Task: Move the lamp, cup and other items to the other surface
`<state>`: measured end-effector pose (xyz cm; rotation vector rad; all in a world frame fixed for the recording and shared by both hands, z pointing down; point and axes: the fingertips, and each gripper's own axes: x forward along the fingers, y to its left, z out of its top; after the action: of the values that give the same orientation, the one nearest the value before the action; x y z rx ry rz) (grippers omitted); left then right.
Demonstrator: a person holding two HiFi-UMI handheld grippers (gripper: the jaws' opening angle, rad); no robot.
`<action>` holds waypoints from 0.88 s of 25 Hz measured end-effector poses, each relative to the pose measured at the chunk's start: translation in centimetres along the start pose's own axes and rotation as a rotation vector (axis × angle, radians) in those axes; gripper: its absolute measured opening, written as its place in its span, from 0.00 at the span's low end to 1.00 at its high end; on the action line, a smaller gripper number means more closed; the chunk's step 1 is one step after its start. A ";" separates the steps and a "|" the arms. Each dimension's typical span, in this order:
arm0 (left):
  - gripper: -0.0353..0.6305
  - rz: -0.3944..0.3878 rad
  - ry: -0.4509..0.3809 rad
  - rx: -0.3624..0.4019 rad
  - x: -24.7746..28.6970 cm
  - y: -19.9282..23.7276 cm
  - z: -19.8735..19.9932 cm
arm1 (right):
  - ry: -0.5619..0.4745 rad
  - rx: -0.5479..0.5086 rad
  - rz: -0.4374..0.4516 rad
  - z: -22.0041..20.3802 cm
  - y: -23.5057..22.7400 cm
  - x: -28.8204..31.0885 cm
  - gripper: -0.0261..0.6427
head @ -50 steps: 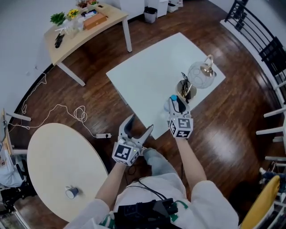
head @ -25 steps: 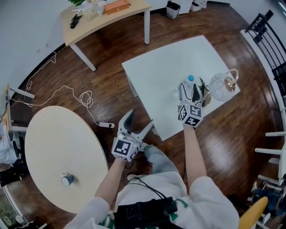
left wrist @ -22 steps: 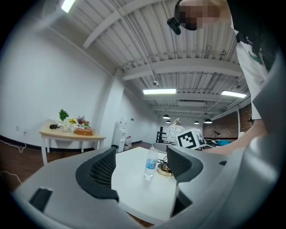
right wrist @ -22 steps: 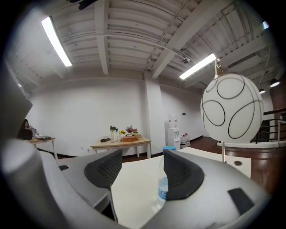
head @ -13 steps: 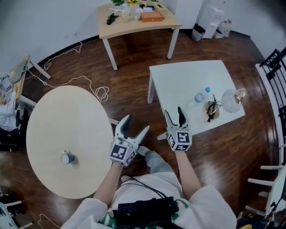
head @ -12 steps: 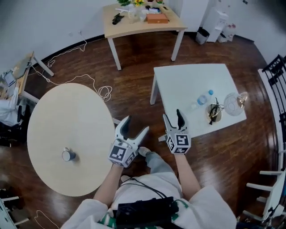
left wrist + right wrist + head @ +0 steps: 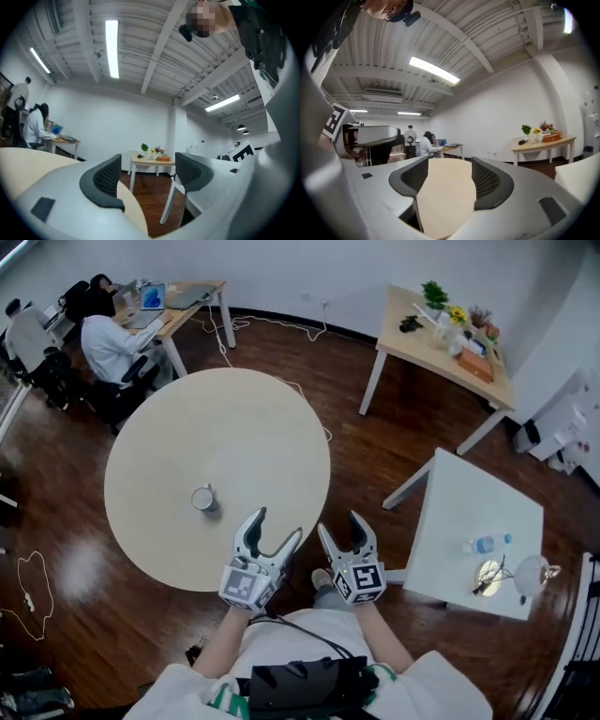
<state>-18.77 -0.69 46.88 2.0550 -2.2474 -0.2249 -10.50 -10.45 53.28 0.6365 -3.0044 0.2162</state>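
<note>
left gripper [image 7: 274, 526] and right gripper [image 7: 341, 524] gape wide, empty, at the round table's [image 7: 225, 418] near edge; cup [image 7: 203, 498] sits left

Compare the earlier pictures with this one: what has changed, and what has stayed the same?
The right gripper drew back from the bottle on the white table and now hangs open and empty. The person turned left to face the round table. Unchanged: left gripper open and empty, cup on the round table, lamp on the white table.
</note>
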 end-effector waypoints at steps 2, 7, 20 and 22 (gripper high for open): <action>0.59 0.101 -0.016 0.000 -2.7 3.1 1.4 | 0.011 -0.013 0.087 0.5 3.3 2.5 0.51; 0.59 0.357 -0.071 0.057 -10.7 11.3 2.5 | 0.012 -0.042 0.291 1.8 11.0 7.3 0.51; 0.58 0.627 -0.109 0.081 -22.3 17.7 4.3 | 0.041 -0.086 0.592 0.4 24.2 12.1 0.51; 0.58 0.644 -0.123 0.075 -23.0 18.1 4.9 | 0.059 -0.091 0.612 -0.7 24.9 13.0 0.51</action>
<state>-35.21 23.98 45.87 1.2630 -2.8777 -0.2172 -32.46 7.05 52.01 -0.3067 -3.0308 0.1176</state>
